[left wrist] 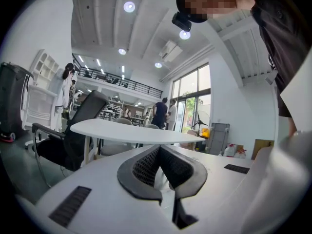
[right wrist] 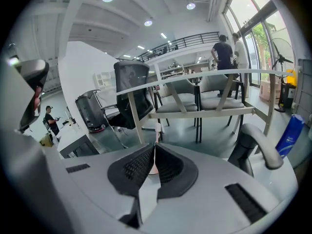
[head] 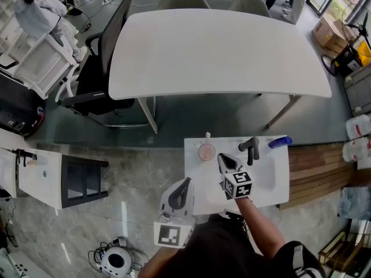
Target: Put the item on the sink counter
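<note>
A white sink counter (head: 197,204) with a basin stands just in front of me. On its back edge are a pink cup (head: 207,152) holding a white toothbrush, a black faucet (head: 250,149) and a blue bottle (head: 280,142). My right gripper (head: 221,157) hovers over the counter, shut and empty, its tips a little short of the cup. In the right gripper view its jaws (right wrist: 154,146) meet, with a sliver of the pink cup (right wrist: 152,165) behind them; the faucet (right wrist: 253,143) and blue bottle (right wrist: 291,130) lie to the right. My left gripper (head: 186,182) is at the counter's left edge, also shut (left wrist: 159,148) with nothing in it.
A large white table (head: 214,51) with chairs stands beyond the counter, and a black office chair (head: 98,74) is at its left. A low white cabinet (head: 43,175) is to the left, wooden slats (head: 319,167) and white jugs (head: 356,138) to the right. People stand far off.
</note>
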`<state>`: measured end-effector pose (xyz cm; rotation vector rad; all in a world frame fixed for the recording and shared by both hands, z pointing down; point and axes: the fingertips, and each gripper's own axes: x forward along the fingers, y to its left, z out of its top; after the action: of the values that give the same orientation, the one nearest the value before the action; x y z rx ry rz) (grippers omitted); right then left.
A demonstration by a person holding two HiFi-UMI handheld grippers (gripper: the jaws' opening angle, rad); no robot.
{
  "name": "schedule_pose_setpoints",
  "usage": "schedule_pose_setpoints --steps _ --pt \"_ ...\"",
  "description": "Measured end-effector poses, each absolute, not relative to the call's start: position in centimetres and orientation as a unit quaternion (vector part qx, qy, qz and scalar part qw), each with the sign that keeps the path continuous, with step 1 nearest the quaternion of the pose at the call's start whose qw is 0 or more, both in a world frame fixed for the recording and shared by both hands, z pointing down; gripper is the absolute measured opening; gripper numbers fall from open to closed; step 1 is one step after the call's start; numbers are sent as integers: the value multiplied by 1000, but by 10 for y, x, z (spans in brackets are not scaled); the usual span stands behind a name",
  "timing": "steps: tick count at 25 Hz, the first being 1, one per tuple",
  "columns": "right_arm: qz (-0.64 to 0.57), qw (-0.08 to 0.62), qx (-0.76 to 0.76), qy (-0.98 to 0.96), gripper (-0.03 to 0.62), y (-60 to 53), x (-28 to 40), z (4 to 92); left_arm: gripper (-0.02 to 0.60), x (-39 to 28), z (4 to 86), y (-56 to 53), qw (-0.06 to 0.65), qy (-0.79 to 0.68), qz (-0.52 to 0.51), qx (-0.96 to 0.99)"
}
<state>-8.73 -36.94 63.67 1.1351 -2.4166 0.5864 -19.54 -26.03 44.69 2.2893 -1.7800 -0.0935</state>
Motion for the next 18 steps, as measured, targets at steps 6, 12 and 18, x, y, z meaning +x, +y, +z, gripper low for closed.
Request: schedule_pose_setpoints --steps 6,12,18 --pt "205 157 419 -870 12 -341 -52 583 15 -161 430 -248 103 -599 -38 793" --pt "187 100 426 -880 11 -305 -21 526 15 -132 421 -234 96 -597 -46 795" --pt "177 46 417 -891 11 -272 -6 474 15 -119 418 -222 88 -602 -46 792"
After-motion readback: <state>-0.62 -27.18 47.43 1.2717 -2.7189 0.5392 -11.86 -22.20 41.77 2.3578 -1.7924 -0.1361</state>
